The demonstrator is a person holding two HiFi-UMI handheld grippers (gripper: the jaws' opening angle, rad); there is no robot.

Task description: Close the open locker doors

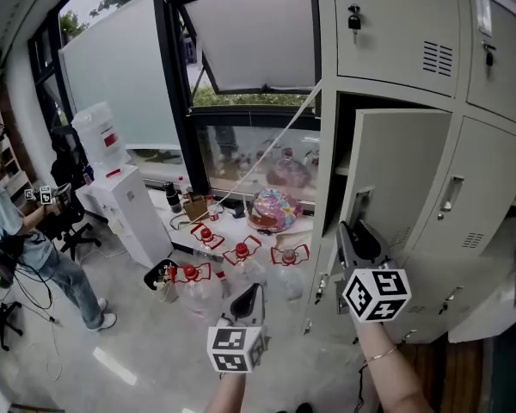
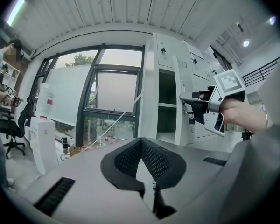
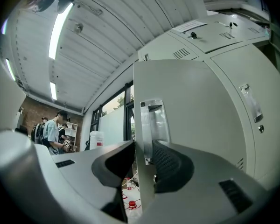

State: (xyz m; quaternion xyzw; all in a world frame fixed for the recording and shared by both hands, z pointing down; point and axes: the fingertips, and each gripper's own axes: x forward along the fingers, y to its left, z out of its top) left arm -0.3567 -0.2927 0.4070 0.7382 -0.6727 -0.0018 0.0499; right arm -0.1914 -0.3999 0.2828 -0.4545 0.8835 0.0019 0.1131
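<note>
A grey bank of lockers [image 1: 396, 24] fills the right of the head view. One middle door [image 1: 404, 170] stands swung out from its dark compartment [image 1: 348, 136]. My right gripper [image 1: 350, 231] is at the free edge of that door, just under its metal handle [image 1: 359, 206]. In the right gripper view the door [image 3: 191, 106] runs between the jaws, and my right gripper [image 3: 143, 146] is shut on its edge by the handle [image 3: 153, 120]. My left gripper [image 1: 253, 291] hangs lower left of the door, apart from it. Seen in its own view, my left gripper [image 2: 141, 142] is shut and holds nothing.
Several red-capped water bottles [image 1: 241, 261] and a colourful bag [image 1: 273, 209] lie on the floor under the window. A white water dispenser [image 1: 125, 205] stands to the left. A person [image 1: 17, 231] sits at far left. More locker doors [image 1: 469, 196] lie to the right.
</note>
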